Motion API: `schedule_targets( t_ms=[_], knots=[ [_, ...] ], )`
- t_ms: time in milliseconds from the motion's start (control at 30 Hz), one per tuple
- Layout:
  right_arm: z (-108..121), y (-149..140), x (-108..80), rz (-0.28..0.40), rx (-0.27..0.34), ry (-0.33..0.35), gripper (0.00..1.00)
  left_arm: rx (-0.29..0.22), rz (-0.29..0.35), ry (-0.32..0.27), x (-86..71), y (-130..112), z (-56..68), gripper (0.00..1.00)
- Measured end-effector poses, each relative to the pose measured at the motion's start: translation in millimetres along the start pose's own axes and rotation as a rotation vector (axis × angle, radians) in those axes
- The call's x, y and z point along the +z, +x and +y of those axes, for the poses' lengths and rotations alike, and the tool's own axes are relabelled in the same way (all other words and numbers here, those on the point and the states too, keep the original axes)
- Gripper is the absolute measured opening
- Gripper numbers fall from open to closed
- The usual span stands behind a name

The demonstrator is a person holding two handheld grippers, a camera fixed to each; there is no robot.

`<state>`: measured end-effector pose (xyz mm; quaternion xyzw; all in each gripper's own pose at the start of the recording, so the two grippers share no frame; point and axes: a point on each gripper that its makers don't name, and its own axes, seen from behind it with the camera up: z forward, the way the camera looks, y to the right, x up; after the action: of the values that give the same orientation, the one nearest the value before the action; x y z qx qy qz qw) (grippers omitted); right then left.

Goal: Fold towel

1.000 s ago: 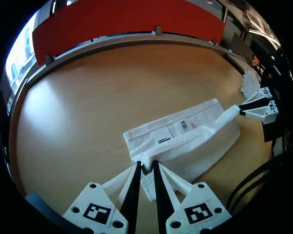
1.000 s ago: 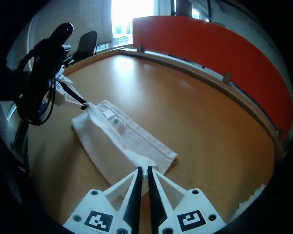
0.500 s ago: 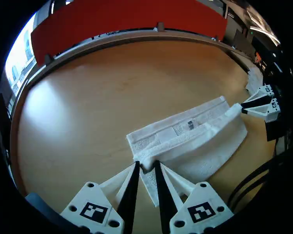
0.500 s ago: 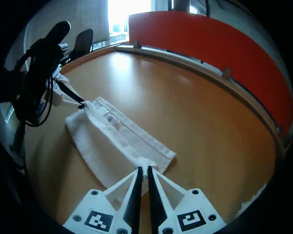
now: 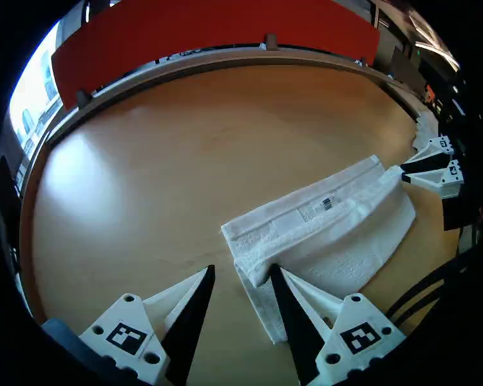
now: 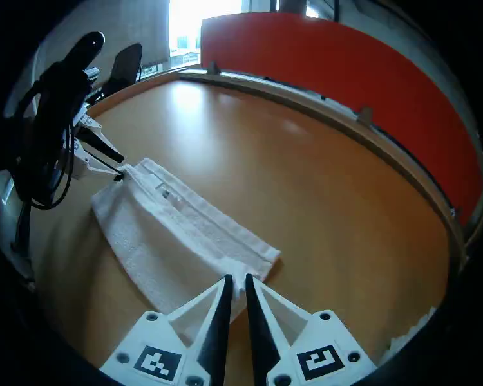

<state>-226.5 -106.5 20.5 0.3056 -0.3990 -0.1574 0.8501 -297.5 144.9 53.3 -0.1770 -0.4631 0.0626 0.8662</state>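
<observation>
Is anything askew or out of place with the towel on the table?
Yes, the fold is uneven. At the end of the towel by the open left gripper, a lower layer sticks out past the top layer, so the edges do not line up. Nothing looks spilled or damaged.

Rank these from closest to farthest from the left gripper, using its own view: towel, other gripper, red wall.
1. towel: right in front of the open left gripper, slightly right.
2. right gripper: at the towel's far right end.
3. red wall: across the table, at the back.
</observation>
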Motion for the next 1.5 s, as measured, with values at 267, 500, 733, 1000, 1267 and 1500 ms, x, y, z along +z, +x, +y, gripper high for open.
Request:
schedule_targets(
  t_ms=[267, 500, 733, 1000, 1267, 1500],
  knots=[
    [11, 5, 1.0, 0.001, 0.009, -0.038, 0.32, 0.011, 0.006, 0.034, 0.7, 7, -10.0, 0.79],
    [23, 8, 0.1, -0.001, 0.005, -0.078, 0.66, 0.017, 0.016, 0.069, 0.6, 11, -21.2, 0.97],
    [30, 7, 0.5, 0.001, 0.019, -0.102, 0.95, 0.000, 0.028, 0.084, -2.1, 13, -26.6, 0.97],
    [36, 14, 0.9, 0.019, 0.032, -0.127, 0.95, 0.002, 0.043, 0.100, -5.6, 20, -31.2, 0.97],
    [38, 18, -0.6, 0.030, 0.028, -0.135, 0.95, -0.005, 0.052, 0.108, -8.9, 23, -33.8, 0.98],
    [38, 22, -2.5, 0.039, 0.029, -0.139, 0.95, -0.008, 0.059, 0.115, -11.9, 25, -37.0, 0.97]
  ],
)
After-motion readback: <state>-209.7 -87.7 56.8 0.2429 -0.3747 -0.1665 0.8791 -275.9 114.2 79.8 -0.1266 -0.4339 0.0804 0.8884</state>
